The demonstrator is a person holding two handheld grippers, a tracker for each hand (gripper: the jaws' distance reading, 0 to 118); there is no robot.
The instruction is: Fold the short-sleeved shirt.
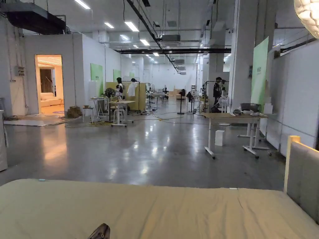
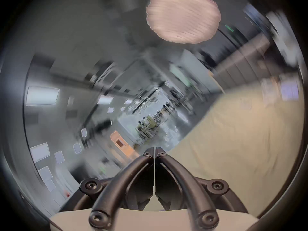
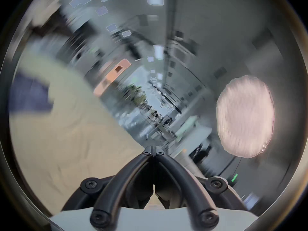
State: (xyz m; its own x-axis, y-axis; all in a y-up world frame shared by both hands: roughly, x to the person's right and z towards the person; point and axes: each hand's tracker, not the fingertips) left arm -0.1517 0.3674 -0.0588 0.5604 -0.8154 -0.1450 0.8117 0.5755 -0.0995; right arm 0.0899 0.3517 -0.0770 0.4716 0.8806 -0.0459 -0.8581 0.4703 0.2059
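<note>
A wide hall of glossy grey floor (image 1: 149,146) stretches away, and across the foreground lies a beige-covered worktop (image 1: 162,211), creased but bare over the part the head view takes in — no folding is under way on it. In the right gripper view a blurred dark-blue patch (image 3: 31,98) lies on the beige cover off to the left; it may be the short-sleeved shirt, though the blur makes that uncertain, and it sits well apart from both tools. A pale round lamp (image 2: 183,16) hangs overhead. The left gripper (image 2: 155,151) has its jaws pressed tip to tip on nothing, pointed out over the hall, and the right gripper (image 3: 153,149) is likewise closed and empty. By this evidence the task is either not begun or between steps — every fold appears left to do
</note>
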